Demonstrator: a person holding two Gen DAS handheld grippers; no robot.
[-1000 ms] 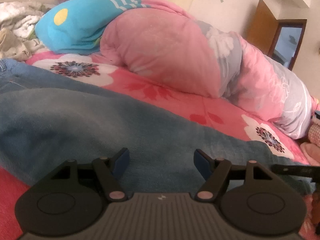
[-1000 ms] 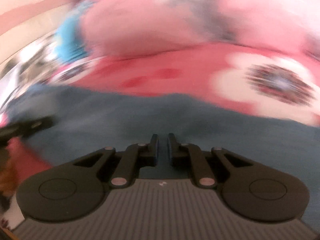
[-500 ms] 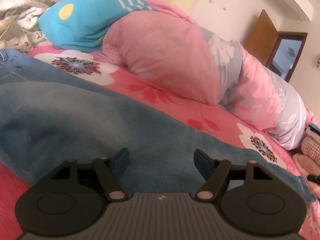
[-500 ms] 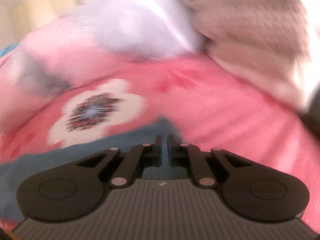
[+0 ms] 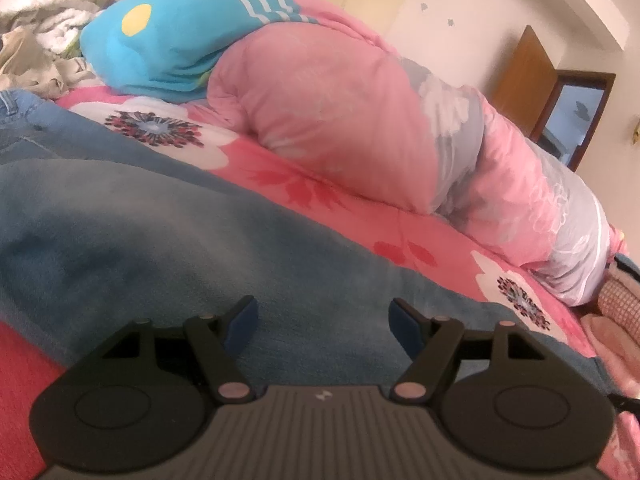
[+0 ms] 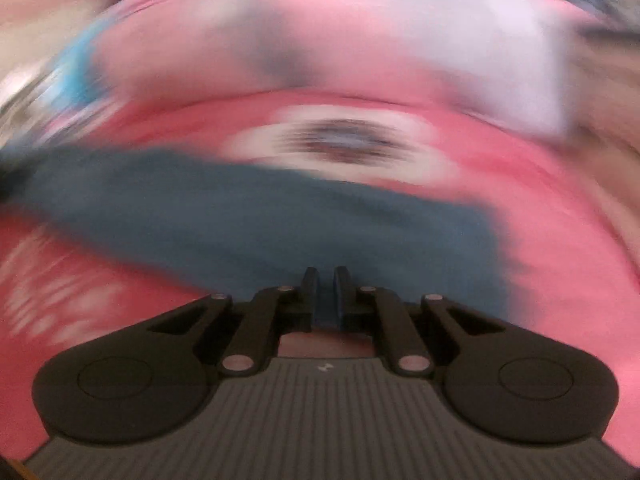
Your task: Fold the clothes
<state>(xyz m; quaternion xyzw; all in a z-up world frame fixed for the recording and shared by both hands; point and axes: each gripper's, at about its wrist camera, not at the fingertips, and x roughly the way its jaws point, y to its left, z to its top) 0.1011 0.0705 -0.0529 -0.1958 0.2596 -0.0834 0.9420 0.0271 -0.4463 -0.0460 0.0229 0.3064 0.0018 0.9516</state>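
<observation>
Blue jeans (image 5: pixel 160 240) lie flat across the pink flowered bedsheet (image 5: pixel 320 188), waist at the far left and leg end at the lower right. My left gripper (image 5: pixel 322 318) hovers low over the leg, open, its blue pads wide apart with only denim showing beneath them. The right wrist view is badly blurred. There my right gripper (image 6: pixel 326 280) is shut to a thin slit, low over the near edge of the jeans (image 6: pixel 240 208), close to the leg's end. Whether its tips touch the cloth I cannot tell.
A rolled pink and grey duvet (image 5: pixel 340 100) runs along the far side of the bed, with a turquoise blanket (image 5: pixel 168 52) on its left end. Pale crumpled clothes (image 5: pixel 36 40) are heaped at the far left. A pink waffle cloth (image 5: pixel 620 304) sits at the right edge.
My right gripper swept along the jeans leg out to its end and swung back, staying shut. My left gripper stayed open over the leg and rolled slightly.
</observation>
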